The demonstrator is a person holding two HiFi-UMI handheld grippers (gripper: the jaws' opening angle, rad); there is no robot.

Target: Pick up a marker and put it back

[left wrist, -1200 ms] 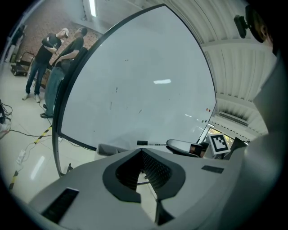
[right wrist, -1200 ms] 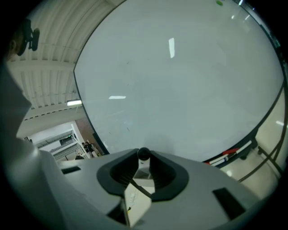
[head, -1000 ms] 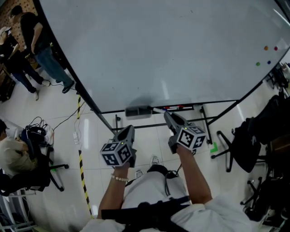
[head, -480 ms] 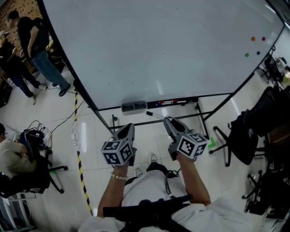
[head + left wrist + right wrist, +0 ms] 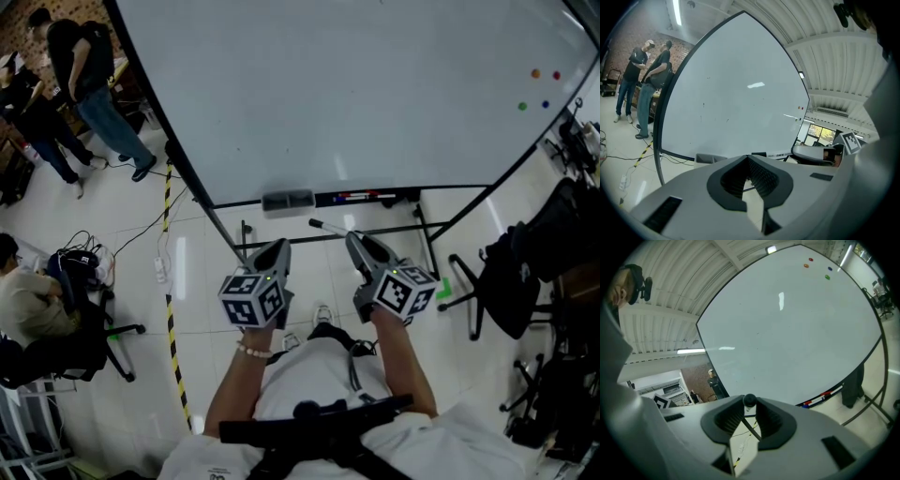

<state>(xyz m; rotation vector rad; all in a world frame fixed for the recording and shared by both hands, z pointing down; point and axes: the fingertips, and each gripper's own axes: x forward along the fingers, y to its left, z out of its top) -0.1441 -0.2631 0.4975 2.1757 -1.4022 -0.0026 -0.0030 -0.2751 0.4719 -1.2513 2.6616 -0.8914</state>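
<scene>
A large whiteboard (image 5: 375, 94) stands ahead, with a tray (image 5: 403, 194) along its lower edge. Red and blue markers (image 5: 361, 197) lie in the tray, beside a grey eraser (image 5: 288, 200). My right gripper (image 5: 351, 238) is shut on a white marker (image 5: 324, 226) that sticks out to the left, a short way off the tray. In the right gripper view the marker's black end (image 5: 749, 401) sits between the pads of that gripper (image 5: 749, 405). My left gripper (image 5: 279, 246) hovers lower left of the eraser; its jaws (image 5: 748, 158) meet at the tips with nothing in them.
Two people (image 5: 70, 66) stand at the far left and another sits by a chair (image 5: 37, 319). Yellow-black tape (image 5: 170, 309) and cables (image 5: 80, 258) cross the floor. Black chairs (image 5: 511, 281) crowd the right. Coloured magnets (image 5: 539, 86) dot the board's right side.
My right gripper has drawn the marker back from the tray toward me, leaving a clear gap to the tray. The left gripper has held its place.
</scene>
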